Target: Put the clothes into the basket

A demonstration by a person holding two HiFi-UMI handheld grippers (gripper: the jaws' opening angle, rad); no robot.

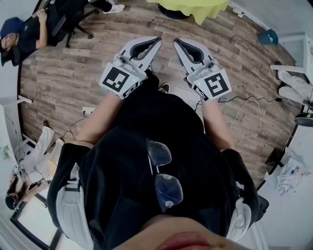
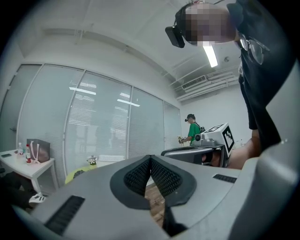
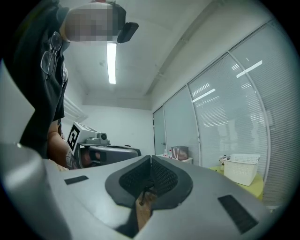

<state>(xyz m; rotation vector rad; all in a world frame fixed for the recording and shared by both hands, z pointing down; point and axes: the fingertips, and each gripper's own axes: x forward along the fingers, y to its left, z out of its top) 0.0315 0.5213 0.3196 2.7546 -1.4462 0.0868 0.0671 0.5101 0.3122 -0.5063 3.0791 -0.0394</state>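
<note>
I hold both grippers out in front of me at waist height above the wood floor. In the head view the left gripper (image 1: 157, 40) and the right gripper (image 1: 176, 41) point forward side by side. Each is shut with its pads pressed together and nothing between them. The left gripper view shows its closed tips (image 2: 150, 159) and the right gripper (image 2: 197, 152) beside it. From the right gripper view, a white basket (image 3: 241, 168) stands on a yellow-green table (image 3: 262, 187) ahead. That table's edge (image 1: 195, 7) also lies at the top of the head view. No clothes are in sight.
A person sits in a chair (image 1: 24, 31) at the far left. Another person in a green shirt (image 2: 191, 131) stands by the glass wall. A white side table (image 2: 28, 161) holds a bag and bottles. Cables (image 1: 249, 110) trail over the floor at my right.
</note>
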